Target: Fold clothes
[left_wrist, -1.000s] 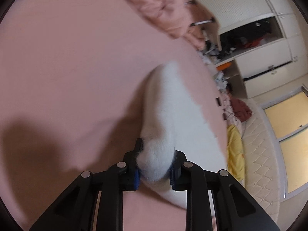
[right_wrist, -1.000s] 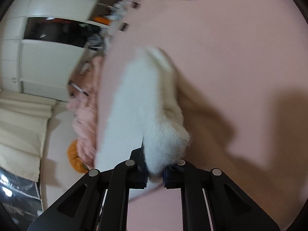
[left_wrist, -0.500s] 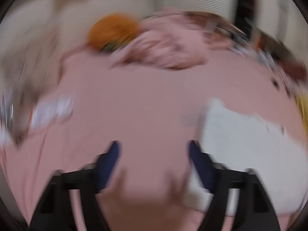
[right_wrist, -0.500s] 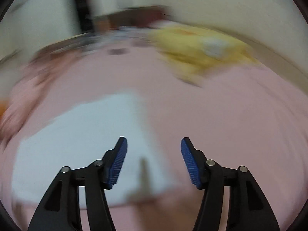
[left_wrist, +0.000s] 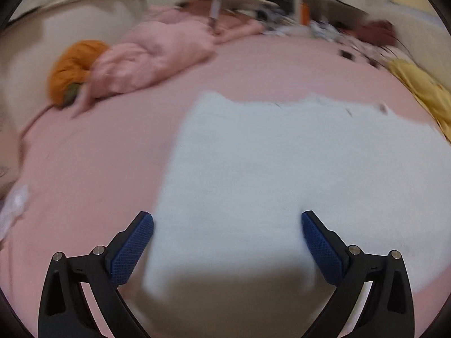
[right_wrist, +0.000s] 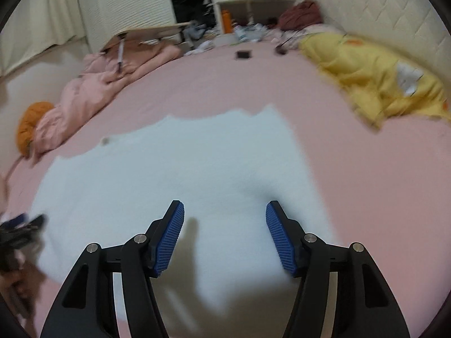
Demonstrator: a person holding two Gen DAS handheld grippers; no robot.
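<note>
A white fluffy garment [left_wrist: 282,169] lies spread flat on the pink bed sheet [left_wrist: 84,169]. My left gripper [left_wrist: 227,215] hovers over the garment's near left corner. Its jaws are opening wide and nothing is between the blue pads. In the right wrist view the same garment [right_wrist: 169,174] fills the middle. My right gripper [right_wrist: 224,204] stands open above its near right part, holding nothing. A blurred dark shape with a hand [right_wrist: 19,239] shows at the left edge of that view, over the garment's left end.
A crumpled pink garment pile [left_wrist: 157,53] and an orange item [left_wrist: 73,67] lie at the far left of the bed. A yellow quilt [right_wrist: 377,76] lies at the far right by the padded headboard [right_wrist: 394,25]. A low table [right_wrist: 152,32] and clutter stand beyond.
Both grippers were shut on the folded-over white garment. They have opened, let it go, rolled upright and lifted back. The garment now lies flat on the sheet.
</note>
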